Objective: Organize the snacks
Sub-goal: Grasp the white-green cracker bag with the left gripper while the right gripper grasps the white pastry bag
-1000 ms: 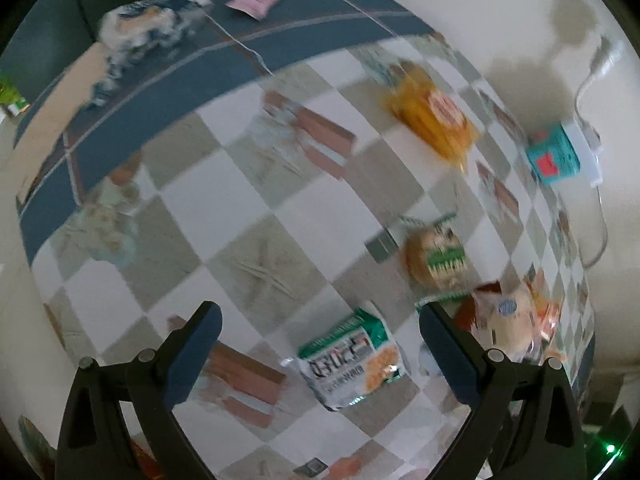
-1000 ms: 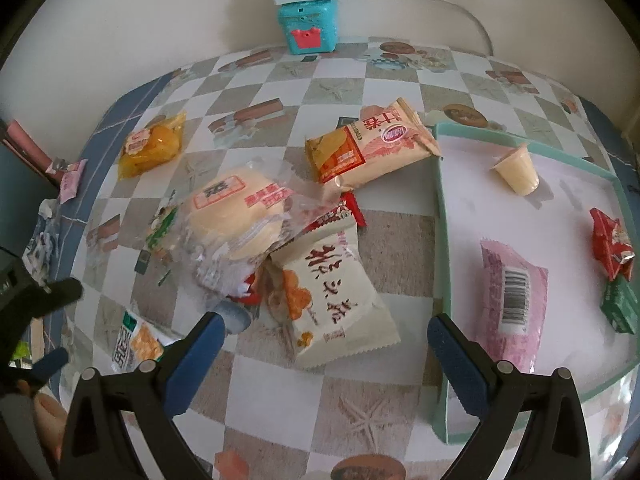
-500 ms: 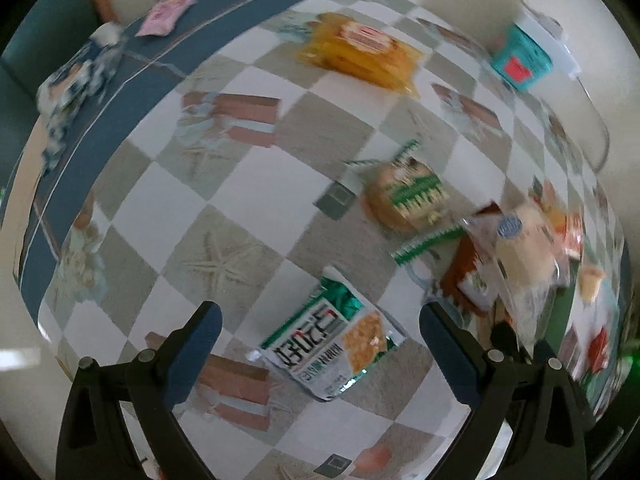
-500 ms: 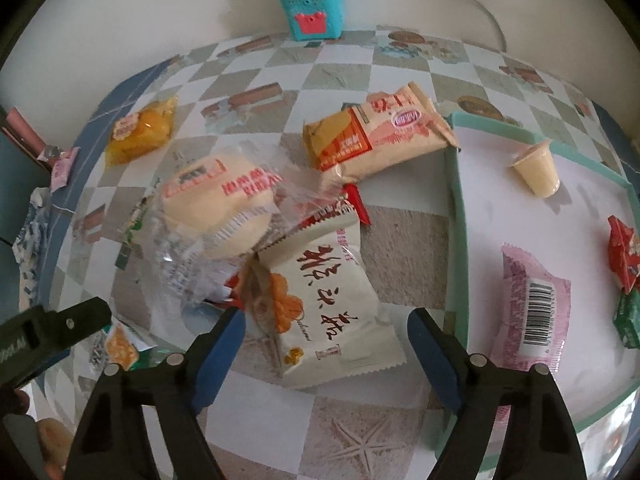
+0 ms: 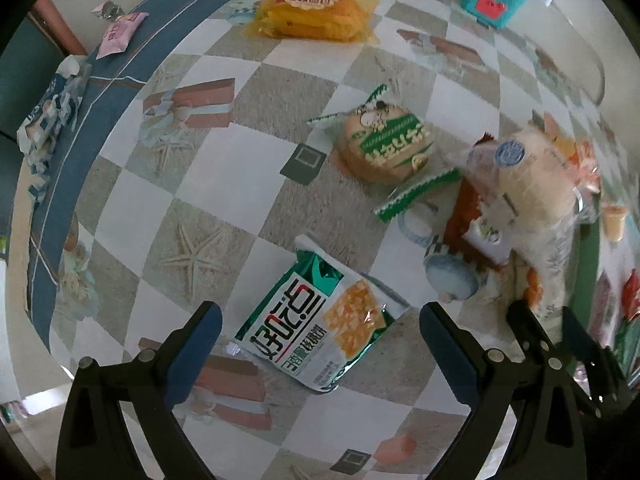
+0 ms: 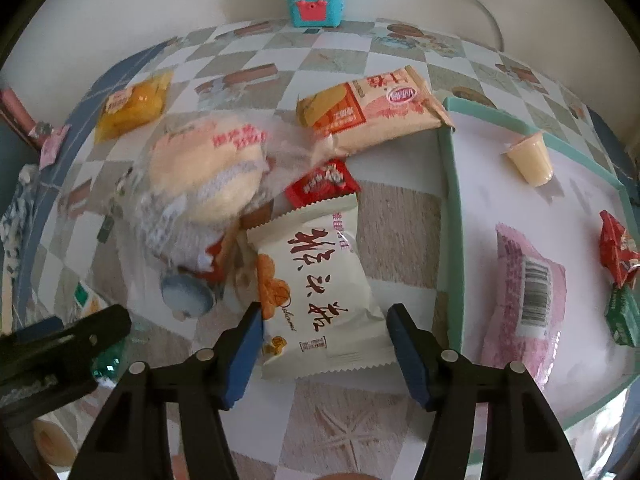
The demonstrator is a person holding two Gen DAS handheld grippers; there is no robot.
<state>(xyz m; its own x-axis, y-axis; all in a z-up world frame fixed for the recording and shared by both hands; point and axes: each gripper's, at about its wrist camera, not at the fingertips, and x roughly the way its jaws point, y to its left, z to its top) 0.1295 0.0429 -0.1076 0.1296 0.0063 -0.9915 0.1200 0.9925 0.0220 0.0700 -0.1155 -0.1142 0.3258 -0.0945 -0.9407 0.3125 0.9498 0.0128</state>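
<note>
In the right wrist view a white snack packet [image 6: 320, 292] with dark brush lettering lies flat on the checked tablecloth. My right gripper [image 6: 326, 332] points down over its near end, and its jaws are closing with the packet between them. The blue pads [image 6: 250, 340] stand at the packet's edges without visibly squeezing it. My left gripper [image 5: 320, 340] hangs open, pointing straight down over a green and white cracker packet [image 5: 320, 328] whose near end lies between its fingers. The left gripper [image 6: 60, 340] also shows at the left edge of the right wrist view.
A teal-rimmed tray [image 6: 452, 200] on the right holds a jelly cup [image 6: 528, 160], a pink packet [image 6: 528, 292] and small red and green wrappers. A wrapped bun [image 6: 204, 176], a long orange packet [image 6: 372, 116], a round cake [image 5: 384, 148], a yellow packet [image 5: 316, 12] and a teal box [image 6: 314, 0] lie around.
The right jaws have narrowed around the white packet and come lower over it. The left gripper has rolled, sunk and slid across the table, so the green cracker packet is now between its fingers.
</note>
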